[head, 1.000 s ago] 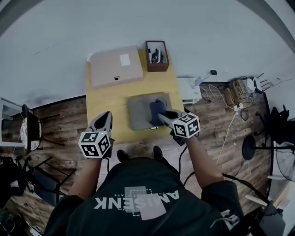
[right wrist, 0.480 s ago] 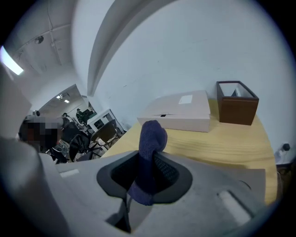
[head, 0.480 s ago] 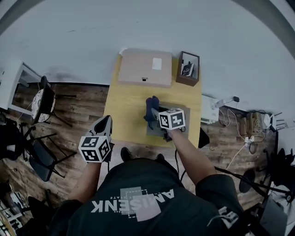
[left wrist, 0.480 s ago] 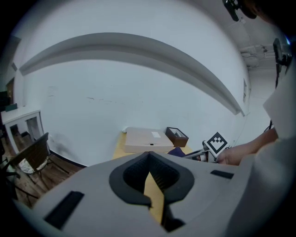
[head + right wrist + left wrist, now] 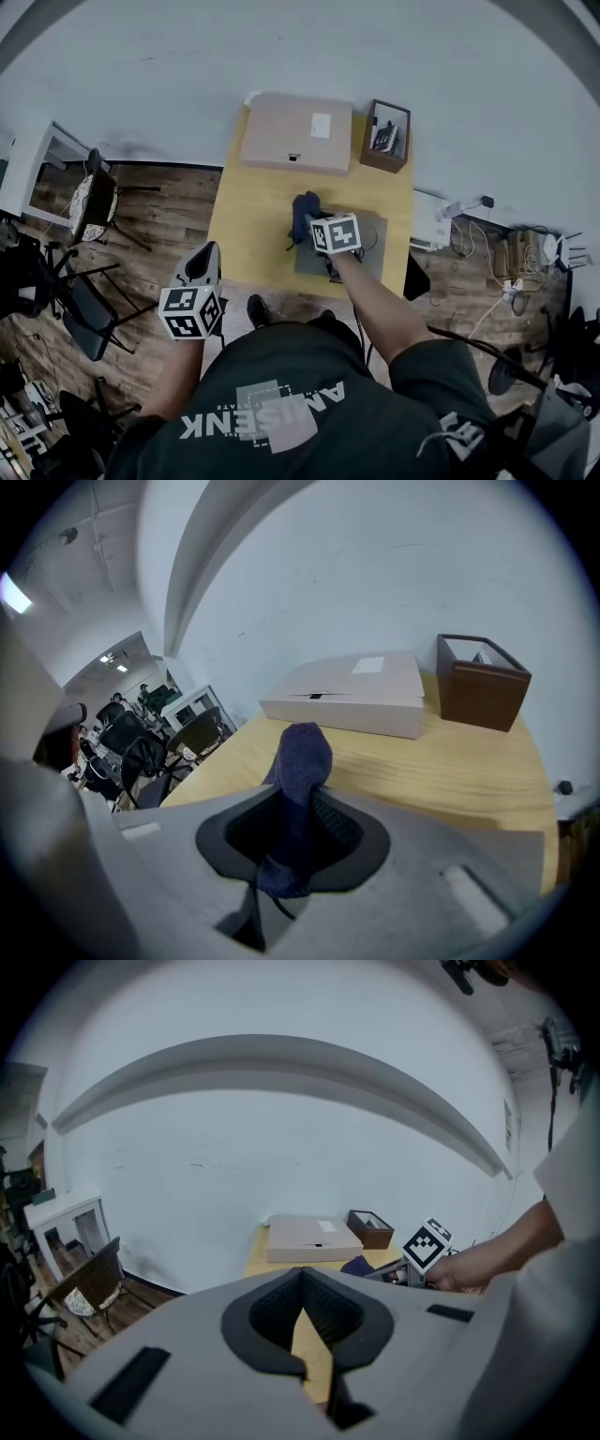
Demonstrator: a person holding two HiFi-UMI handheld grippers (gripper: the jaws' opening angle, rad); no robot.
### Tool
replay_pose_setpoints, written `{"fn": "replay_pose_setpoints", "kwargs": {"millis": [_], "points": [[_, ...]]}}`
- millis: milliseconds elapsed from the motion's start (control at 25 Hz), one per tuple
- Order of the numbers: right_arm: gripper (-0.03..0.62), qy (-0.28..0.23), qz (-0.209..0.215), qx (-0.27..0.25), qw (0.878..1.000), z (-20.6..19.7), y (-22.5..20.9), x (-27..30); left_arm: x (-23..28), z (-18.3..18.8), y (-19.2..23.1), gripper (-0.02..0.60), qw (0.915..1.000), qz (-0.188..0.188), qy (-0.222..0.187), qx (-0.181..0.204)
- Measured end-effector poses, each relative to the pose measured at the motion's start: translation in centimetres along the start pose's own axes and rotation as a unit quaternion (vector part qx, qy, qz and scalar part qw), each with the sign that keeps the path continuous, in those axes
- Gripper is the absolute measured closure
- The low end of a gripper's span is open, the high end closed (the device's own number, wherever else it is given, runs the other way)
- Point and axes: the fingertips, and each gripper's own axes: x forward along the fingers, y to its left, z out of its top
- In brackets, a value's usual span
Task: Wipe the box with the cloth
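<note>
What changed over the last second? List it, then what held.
The right gripper, shut on the blue cloth, carried it forward from the middle of the grey mat to its far edge, toward the box. Nothing was grasped or released. The left gripper stayed shut and empty beside the table; the box did not move.

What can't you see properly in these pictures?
- Inside the small brown box: in the right gripper view its own wall hides the contents; in the head view they are too small.
- Label on the flat box: too small to read in the head view.
- Gray mat: in the head view the person's arm covers part of it.
- Cloth: in the right gripper view its lower end is tucked inside the right gripper's tongs.
</note>
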Motion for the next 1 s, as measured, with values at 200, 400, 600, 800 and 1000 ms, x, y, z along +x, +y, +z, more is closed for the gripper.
{"fn": "replay_pose_setpoints", "kwargs": {"millis": [200,400,600,800,1000], "points": [[0.513,0.003,-0.014,0.016,1.0,-1.2,-1.9,-1.0,0.5,0.1,-1.8,0.58,0.9995,-0.011,-0.002,0.03],[0.513,-0.001,-0.027,0.031,0.999,-2.0,-3.7,-2.5,0.7,-0.2,-3.4,0.58,0.999,-0.028,0.0,0.034],[0.513,-0.003,-0.031,0.051,0.998,-2.9,-5.1,-3.8,0.8,-0.5,-4.3,0.58,0.9986,-0.04,0.002,0.035],[0.513,-0.017,-0.029,0.087,0.996,-3.3,-6.1,-4.8,0.9,-0.5,-5.3,0.58,0.9981,-0.051,-0.001,0.035],[0.513,-0.022,-0.028,0.108,0.994,-3.8,-7.0,-5.7,0.9,-0.6,-5.9,0.58,0.9975,-0.059,-0.001,0.038]]}}
